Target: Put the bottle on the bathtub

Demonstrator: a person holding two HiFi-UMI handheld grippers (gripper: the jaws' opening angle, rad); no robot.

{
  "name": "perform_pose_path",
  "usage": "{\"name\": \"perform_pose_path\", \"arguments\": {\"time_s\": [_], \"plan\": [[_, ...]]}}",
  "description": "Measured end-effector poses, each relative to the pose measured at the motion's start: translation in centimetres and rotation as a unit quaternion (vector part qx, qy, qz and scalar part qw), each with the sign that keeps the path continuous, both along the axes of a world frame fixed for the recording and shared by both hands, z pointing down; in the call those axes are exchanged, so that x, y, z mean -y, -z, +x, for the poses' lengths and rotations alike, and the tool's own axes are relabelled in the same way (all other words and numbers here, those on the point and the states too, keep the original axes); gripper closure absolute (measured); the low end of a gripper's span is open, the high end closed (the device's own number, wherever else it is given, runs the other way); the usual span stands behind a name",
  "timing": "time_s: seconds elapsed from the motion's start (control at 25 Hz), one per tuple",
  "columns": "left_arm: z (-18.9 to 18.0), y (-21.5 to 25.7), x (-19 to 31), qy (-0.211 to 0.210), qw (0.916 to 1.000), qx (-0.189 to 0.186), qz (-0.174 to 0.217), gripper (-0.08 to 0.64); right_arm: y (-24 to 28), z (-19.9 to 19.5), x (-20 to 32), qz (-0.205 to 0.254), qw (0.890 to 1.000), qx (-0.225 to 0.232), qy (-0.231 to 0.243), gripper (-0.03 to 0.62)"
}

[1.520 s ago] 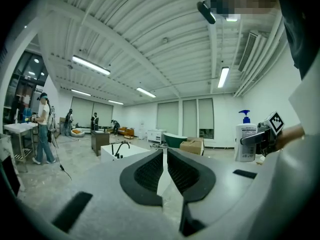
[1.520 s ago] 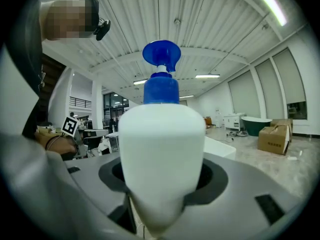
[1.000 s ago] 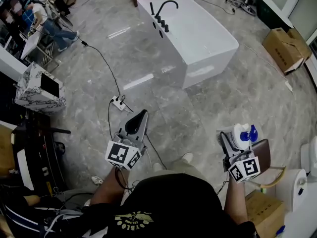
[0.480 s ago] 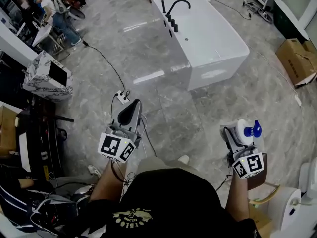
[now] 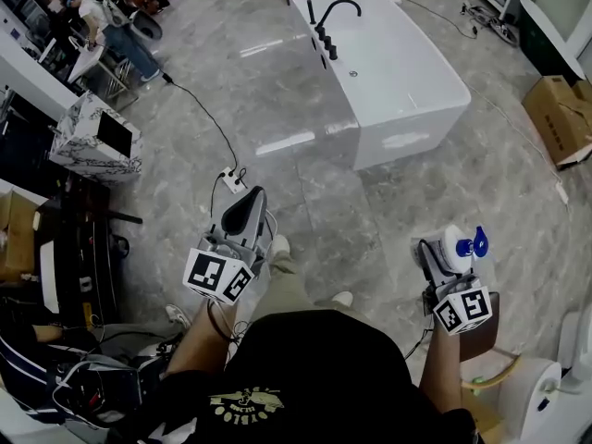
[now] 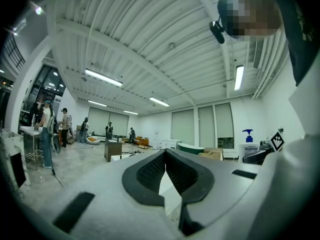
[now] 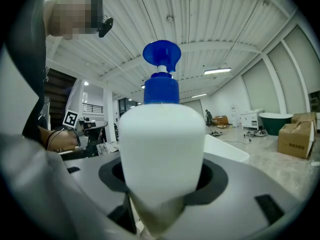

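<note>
A white pump bottle [image 5: 457, 245] with a blue pump head [image 7: 161, 54] stands upright in my right gripper [image 5: 444, 255], which is shut on its body [image 7: 162, 151]. The white bathtub [image 5: 398, 72] with a black tap [image 5: 333, 12] stands on the grey floor far ahead, well beyond both grippers. It also shows small behind the bottle in the right gripper view, bathtub [image 7: 225, 148]. My left gripper [image 5: 244, 215] is held at the lower left, jaws shut with nothing between them [image 6: 165, 169].
A power strip [image 5: 231, 181] and black cable lie on the floor ahead of the left gripper. Cardboard boxes [image 5: 560, 118] sit at the right, a marbled box [image 5: 92, 141] and dark shelving at the left. People stand at the far left [image 5: 106, 21].
The view has shifted forward: the bathtub sits slightly nearer and more central. A foot has stepped out below the left gripper. Both grippers keep their hold and pose.
</note>
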State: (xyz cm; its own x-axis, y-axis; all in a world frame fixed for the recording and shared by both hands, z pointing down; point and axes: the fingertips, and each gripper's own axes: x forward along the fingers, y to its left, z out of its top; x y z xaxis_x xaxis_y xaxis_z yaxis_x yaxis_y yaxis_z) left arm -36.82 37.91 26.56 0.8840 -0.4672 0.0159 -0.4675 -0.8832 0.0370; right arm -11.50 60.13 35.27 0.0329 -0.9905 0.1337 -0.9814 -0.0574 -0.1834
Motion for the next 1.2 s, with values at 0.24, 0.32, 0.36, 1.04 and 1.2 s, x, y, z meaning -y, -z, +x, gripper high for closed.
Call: {"name": "perform_pose_path", "arguments": {"time_s": [0.24,0.32,0.36,1.04,1.2], "plan": [[0.8,0.4,1.6,-0.015,0.9999,-0.003,0.007,0.549,-0.5,0.6,1.1,0.002,1.000,0.013,-0.019,0.331],[1.3,0.1,2.4,-0.021,0.9998,-0.005,0.001,0.549,-0.6,0.4,1.5,-0.001,1.000,0.013,-0.022,0.331],[1.7,-0.2,2.8,-0.024,0.9997,-0.007,-0.006,0.549,-0.6,0.3,1.6,-0.005,1.000,0.013,-0.023,0.331],[8.9,-0.7,14.3,-0.093,0.9956,-0.003,0.014,0.549,2.4,2.9,11.8,-0.025,0.997,-0.029,-0.073,0.331],[9.3,-0.7,17.4,-0.101,0.9948,-0.005,0.014,0.549,3.6,2.9,15.0,-0.023,0.996,-0.048,-0.077,0.331]]}}
